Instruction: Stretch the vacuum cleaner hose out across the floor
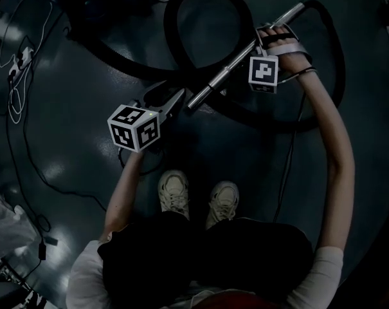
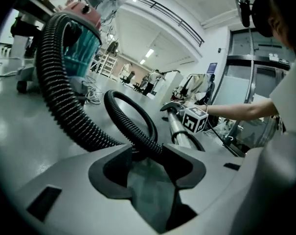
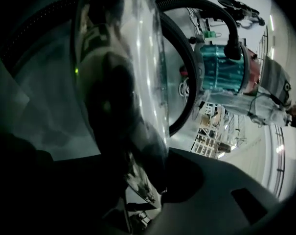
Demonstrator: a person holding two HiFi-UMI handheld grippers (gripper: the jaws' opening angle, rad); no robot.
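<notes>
The left gripper [image 1: 163, 97] has its jaws drawn part-way in, their tips on either side of the black corrugated vacuum cleaner hose [image 2: 128, 116], which fills the gap between them; behind the tips, bare floor shows between the pads. Ahead of these jaws the hose rises in a tight arch, drops back to the glossy dark grey floor [image 1: 72, 127] and runs off ahead and to their left as a thick ribbed length towards the teal canister vacuum cleaner with a red top [image 2: 84, 43]. The right gripper [image 1: 266, 36] is clamped on the shiny straight metal wand tube [image 1: 236, 60], which crosses between its jaws and fills most of the right gripper view. In the head view the tube slants from those jaws down towards the left gripper, its lower end just beside the left jaws. Beyond the right jaws the hose curves in loops and the teal canister stands further off. On the floor the hose lies coiled in overlapping loops ahead of both grippers, one arc sweeping round outside the person's right hand [image 1: 285, 44]. The person's pale shoes [image 1: 173, 192] stand well behind the jaws, and white cables [image 1: 14, 76] trail far off to the left of the left jaws.
</notes>
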